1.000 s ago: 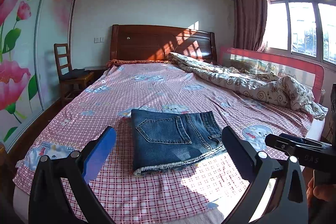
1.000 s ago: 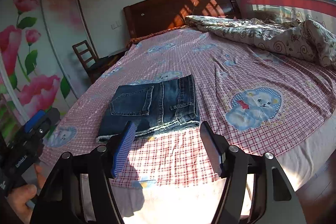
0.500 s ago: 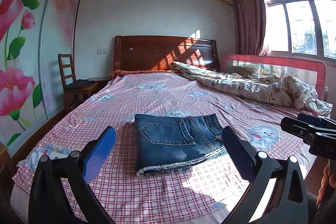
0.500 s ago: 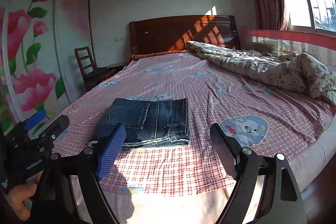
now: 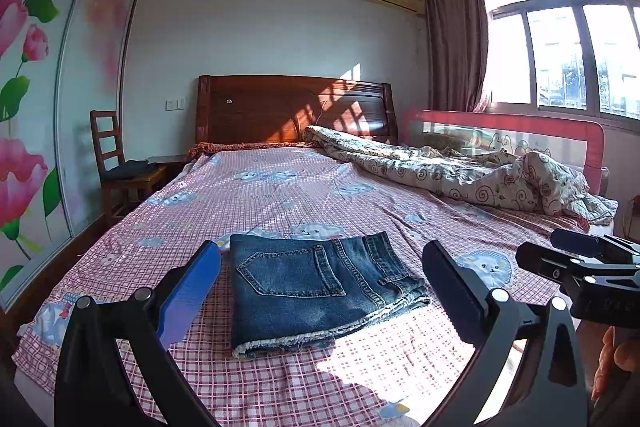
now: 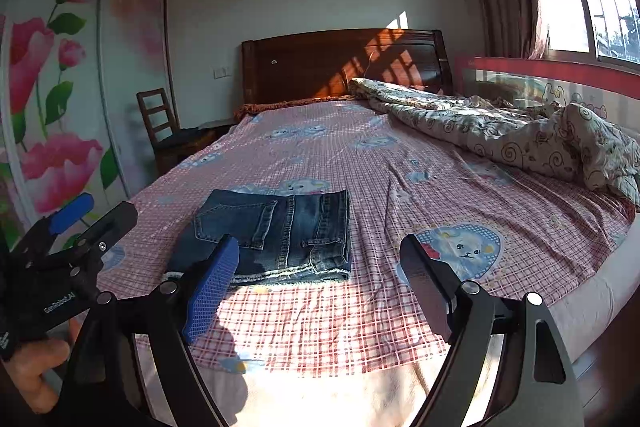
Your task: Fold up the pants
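Observation:
Blue denim pants (image 5: 316, 283) lie folded into a compact rectangle on the pink checked bed sheet (image 5: 280, 195), back pocket up; they also show in the right wrist view (image 6: 276, 239). My left gripper (image 5: 320, 275) is open and empty, held back above the bed's foot, apart from the pants. My right gripper (image 6: 320, 267) is open and empty, also held back from the pants. The right gripper shows at the right edge of the left wrist view (image 5: 576, 263); the left gripper shows at the left edge of the right wrist view (image 6: 80, 227).
A crumpled floral quilt (image 5: 460, 171) lies along the bed's right side by a red bed rail (image 5: 516, 131). A wooden headboard (image 5: 292, 111) stands at the back. A wooden chair (image 5: 120, 167) and a flowered wardrobe (image 5: 36, 99) are at left.
Both grippers have pulled back and tilted up from the bed, so more of the room shows. The folded pants have not moved.

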Motion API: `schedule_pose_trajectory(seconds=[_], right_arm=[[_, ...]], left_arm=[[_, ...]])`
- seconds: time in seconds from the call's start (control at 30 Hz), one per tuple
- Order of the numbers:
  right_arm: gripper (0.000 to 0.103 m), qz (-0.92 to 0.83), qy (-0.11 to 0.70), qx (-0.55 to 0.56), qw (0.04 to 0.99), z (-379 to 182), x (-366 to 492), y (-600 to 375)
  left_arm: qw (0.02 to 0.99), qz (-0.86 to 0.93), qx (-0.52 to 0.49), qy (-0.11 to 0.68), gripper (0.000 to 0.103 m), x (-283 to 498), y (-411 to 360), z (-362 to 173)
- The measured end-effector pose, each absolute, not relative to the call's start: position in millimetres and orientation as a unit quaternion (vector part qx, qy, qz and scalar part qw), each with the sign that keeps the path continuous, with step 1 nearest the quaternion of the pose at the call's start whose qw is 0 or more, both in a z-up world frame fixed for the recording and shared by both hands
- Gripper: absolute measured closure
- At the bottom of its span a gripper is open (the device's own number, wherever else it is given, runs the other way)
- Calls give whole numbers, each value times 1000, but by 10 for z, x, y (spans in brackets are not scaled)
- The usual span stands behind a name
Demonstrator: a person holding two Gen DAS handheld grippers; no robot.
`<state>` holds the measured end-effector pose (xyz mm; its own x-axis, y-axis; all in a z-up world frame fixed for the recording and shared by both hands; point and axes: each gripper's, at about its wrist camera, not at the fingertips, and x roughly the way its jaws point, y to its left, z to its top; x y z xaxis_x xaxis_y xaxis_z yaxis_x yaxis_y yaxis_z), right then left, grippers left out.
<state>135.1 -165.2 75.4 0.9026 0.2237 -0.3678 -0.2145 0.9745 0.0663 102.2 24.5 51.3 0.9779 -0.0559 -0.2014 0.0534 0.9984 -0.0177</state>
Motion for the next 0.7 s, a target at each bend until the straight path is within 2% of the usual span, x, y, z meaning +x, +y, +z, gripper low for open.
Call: schedule_pose_trajectory(seconds=[0.7], right_arm=[[21,128,183,21,975,807,1310,-1631]], left_arm=[[992,-22,-5,122,2,1009,230,443]])
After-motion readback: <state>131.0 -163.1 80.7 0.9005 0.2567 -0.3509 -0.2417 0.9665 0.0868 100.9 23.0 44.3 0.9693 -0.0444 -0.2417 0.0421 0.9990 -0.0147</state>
